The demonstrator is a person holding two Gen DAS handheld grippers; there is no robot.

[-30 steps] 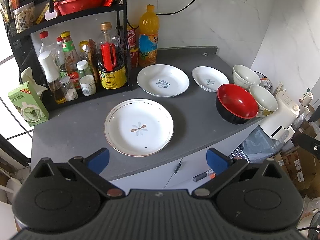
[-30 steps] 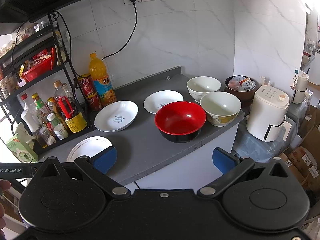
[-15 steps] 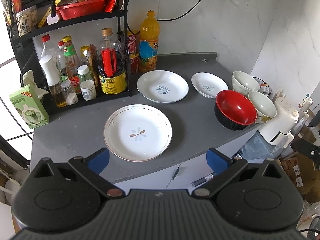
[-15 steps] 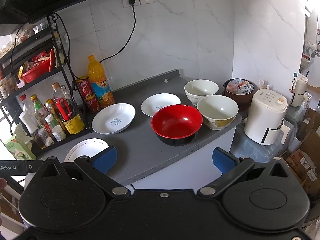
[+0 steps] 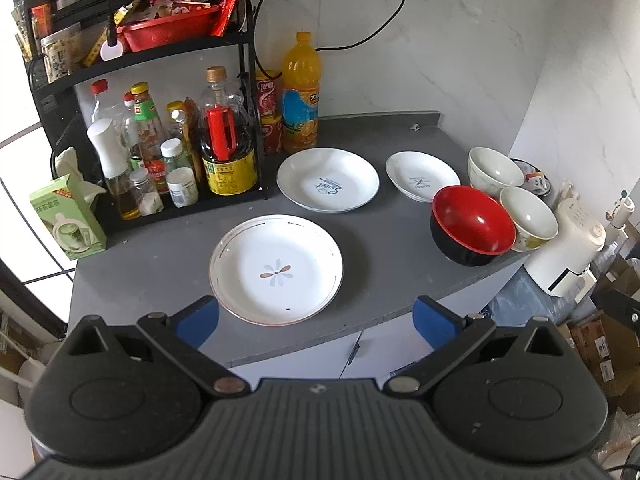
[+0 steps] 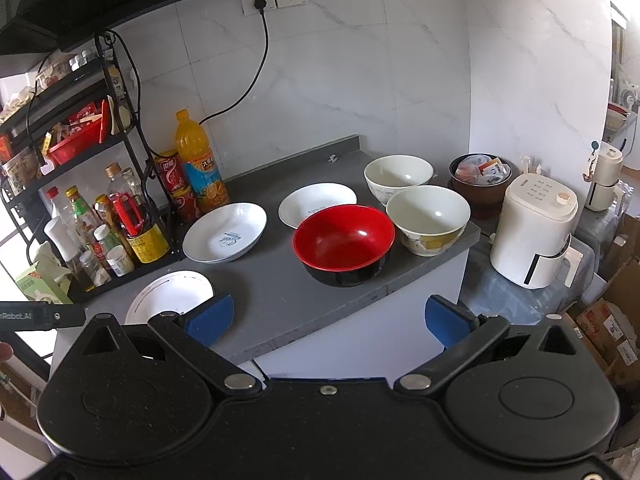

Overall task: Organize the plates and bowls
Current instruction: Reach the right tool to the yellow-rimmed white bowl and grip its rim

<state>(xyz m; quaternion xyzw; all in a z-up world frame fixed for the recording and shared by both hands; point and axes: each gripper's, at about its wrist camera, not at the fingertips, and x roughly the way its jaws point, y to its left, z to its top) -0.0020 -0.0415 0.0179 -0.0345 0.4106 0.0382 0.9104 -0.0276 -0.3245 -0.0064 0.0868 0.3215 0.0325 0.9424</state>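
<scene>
Grippers: left gripper (image 5: pixel 316 314) and right gripper (image 6: pixel 326 316), fingers spread, empty, both drawn back from the counter (image 5: pixel 160 256) over the last second (view widened).
Near: flower plate (image 5: pixel 276 270) at front edge.
Middle: deep plate (image 5: pixel 328 180), small plate (image 5: pixel 422 176), red bowl (image 5: pixel 472 224).
Far: two white bowls (image 5: pixel 494 168), side by side.
Status: nothing stacked; sorting apparently not begun.
</scene>
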